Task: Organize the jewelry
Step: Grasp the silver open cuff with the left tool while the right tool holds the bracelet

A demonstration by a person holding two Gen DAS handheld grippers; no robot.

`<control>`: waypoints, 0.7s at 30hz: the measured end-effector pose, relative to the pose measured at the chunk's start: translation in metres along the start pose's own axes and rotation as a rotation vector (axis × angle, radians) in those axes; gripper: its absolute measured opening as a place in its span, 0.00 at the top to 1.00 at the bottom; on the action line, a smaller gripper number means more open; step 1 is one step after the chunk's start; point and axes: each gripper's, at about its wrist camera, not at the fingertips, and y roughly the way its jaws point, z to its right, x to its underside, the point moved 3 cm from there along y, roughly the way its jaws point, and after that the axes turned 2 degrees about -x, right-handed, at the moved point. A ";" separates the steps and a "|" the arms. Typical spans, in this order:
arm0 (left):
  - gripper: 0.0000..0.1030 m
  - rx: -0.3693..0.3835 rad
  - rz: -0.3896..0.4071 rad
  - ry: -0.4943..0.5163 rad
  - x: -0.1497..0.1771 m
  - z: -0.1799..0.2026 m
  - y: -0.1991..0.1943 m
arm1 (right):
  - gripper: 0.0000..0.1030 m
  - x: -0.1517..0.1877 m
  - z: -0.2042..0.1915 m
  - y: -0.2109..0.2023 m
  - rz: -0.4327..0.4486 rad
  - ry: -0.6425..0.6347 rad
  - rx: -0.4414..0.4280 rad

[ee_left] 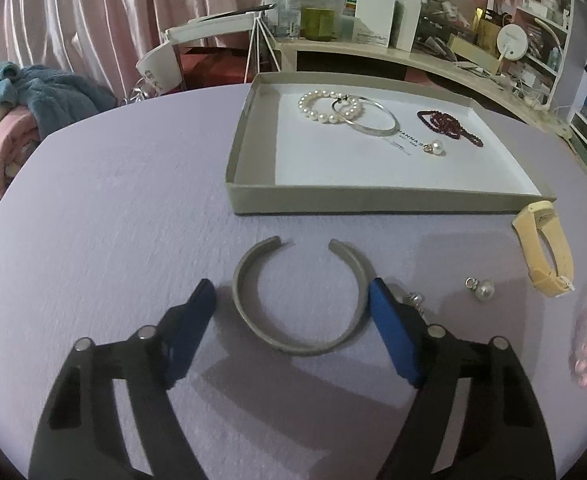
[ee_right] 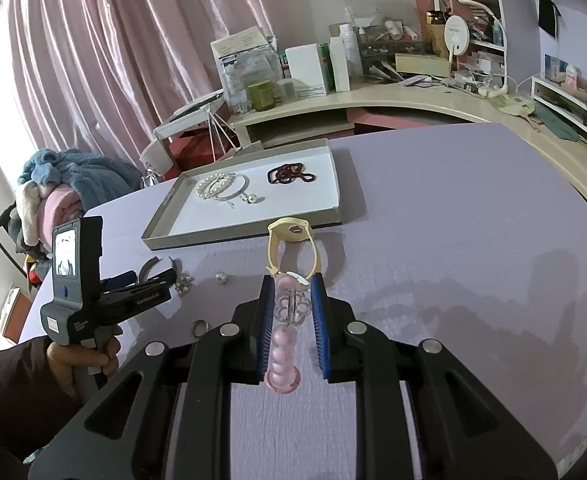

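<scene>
Between the left tongs [ee_left: 291,300], spread wide open, lies the grey cuff bracelet [ee_left: 299,300], flat on the lilac tabletop [ee_left: 113,200]. Its open gap points straight ahead, away from the tongs, toward the tray [ee_left: 373,200] just beyond, so a squeeze would press across its width. One blue pad touches or nearly touches its right side; the other stands a little off on the left. Over on the right, the right tongs [ee_right: 291,312] straddle a pink bead bracelet [ee_right: 283,344], its long axis running straight along the fingers. They are partly closed, with a gap on either side, so nothing looks gripped yet. Just ahead of them sits the yellow strap [ee_right: 293,248], and past it the same tray with pearls [ee_right: 213,188] and dark beads [ee_right: 289,174] already inside. Each bracelet belongs to the nearer hand, I'd say.
</scene>
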 end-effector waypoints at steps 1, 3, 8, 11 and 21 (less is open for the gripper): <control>0.35 -0.001 0.005 0.005 -0.001 0.001 0.000 | 0.81 0.000 0.001 0.000 0.000 0.004 0.001; 0.35 0.001 0.005 0.002 -0.003 0.001 0.001 | 0.81 -0.001 0.002 0.000 0.001 0.007 -0.001; 0.35 0.009 0.017 -0.024 -0.002 -0.007 -0.008 | 0.81 -0.009 0.000 -0.003 0.018 -0.001 -0.013; 0.35 0.008 0.051 -0.029 -0.006 -0.011 -0.024 | 0.81 -0.019 -0.003 -0.005 0.037 -0.011 -0.029; 0.35 0.011 0.161 -0.052 -0.024 -0.015 -0.079 | 0.81 -0.050 -0.017 -0.008 0.105 -0.069 -0.085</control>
